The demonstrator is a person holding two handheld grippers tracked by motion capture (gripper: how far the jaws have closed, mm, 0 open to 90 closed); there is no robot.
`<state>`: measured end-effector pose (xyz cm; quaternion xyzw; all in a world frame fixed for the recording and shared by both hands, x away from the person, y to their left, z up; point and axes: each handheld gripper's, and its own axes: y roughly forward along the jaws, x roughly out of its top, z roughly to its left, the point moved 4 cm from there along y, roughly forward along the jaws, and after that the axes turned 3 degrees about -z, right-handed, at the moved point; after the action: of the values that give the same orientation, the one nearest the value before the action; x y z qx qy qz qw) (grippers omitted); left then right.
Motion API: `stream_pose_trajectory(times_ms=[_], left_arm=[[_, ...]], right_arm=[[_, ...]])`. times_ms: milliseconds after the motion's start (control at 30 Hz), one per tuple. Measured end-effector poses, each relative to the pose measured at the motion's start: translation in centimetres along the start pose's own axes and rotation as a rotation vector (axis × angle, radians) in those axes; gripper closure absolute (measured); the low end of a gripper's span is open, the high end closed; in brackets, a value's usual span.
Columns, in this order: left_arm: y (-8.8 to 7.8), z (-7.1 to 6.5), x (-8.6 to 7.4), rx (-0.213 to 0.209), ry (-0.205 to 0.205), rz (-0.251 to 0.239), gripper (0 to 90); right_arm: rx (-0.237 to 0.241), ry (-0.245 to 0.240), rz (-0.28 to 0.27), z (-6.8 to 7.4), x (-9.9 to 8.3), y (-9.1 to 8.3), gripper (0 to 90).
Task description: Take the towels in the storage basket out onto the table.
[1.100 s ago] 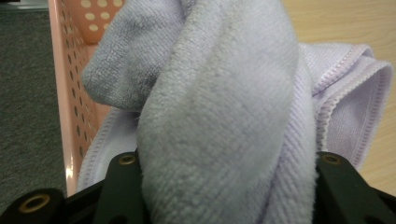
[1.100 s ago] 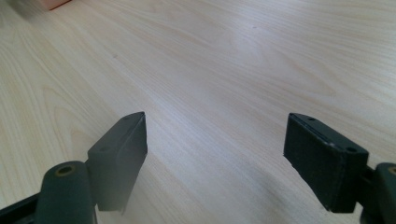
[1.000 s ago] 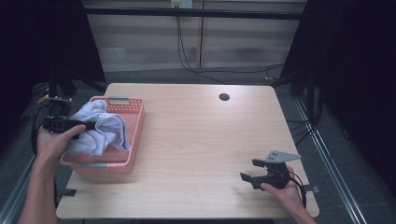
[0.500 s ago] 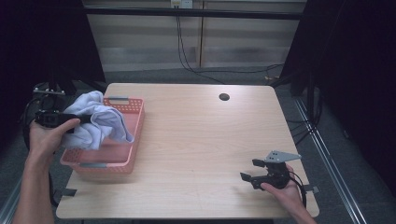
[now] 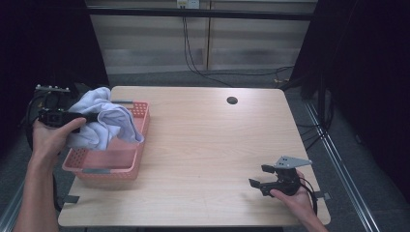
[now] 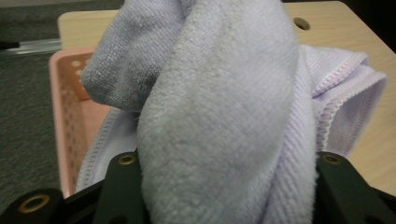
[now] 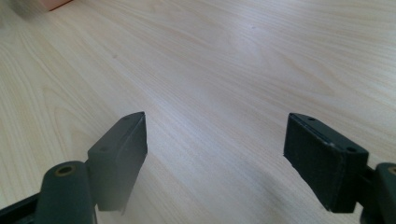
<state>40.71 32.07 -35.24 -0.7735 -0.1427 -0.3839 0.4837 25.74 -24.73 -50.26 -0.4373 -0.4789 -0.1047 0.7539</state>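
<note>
A pale lavender towel (image 5: 104, 123) hangs bunched from my left gripper (image 5: 89, 117), lifted above the pink plastic basket (image 5: 106, 169) at the table's left edge. Its lower folds still drape over the basket's far right part. In the left gripper view the towel (image 6: 219, 93) is pinched thick between the two black jaws of the gripper (image 6: 224, 161), with the basket wall (image 6: 70, 107) behind it. My right gripper (image 5: 258, 176) rests low at the table's near right, open. In its own view the right gripper (image 7: 215, 140) has bare wood between its fingers.
The light wooden table (image 5: 203, 140) has a dark round cable hole (image 5: 232, 100) near its far edge. Dark floor and black curtains surround the table. Cables run down the wall behind.
My left hand has raised the towel up out of the basket and drawn it a little to the left. The right gripper has kept still.
</note>
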Motion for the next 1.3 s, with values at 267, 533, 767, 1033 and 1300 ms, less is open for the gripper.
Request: stream_pose_trajectory(times_ms=[267,533,767,1033,1300], left_arm=[[0.5,-2.3,1.6,-0.032,0.026,-0.028,50.4],[2.0,-4.7,2.0,-0.059,0.063,-0.021,50.3],[3.5,-8.3,3.1,-0.113,0.15,-0.008,50.1],[5.3,-11.7,3.5,-0.177,0.191,0.01,50.1],[7.6,-15.2,2.5,-0.235,0.236,0.044,49.6]], right_arm=[[0.0,0.002,0.0,0.0,0.0,0.0,21.6],[-0.001,0.0,-0.001,-0.1,0.0,-0.1,21.6],[-0.002,0.003,0.0,-0.2,0.0,0.0,21.6],[0.0,0.005,-0.002,-0.2,0.0,-0.1,21.6],[-0.005,0.008,-0.003,-0.4,0.0,-0.2,21.6]])
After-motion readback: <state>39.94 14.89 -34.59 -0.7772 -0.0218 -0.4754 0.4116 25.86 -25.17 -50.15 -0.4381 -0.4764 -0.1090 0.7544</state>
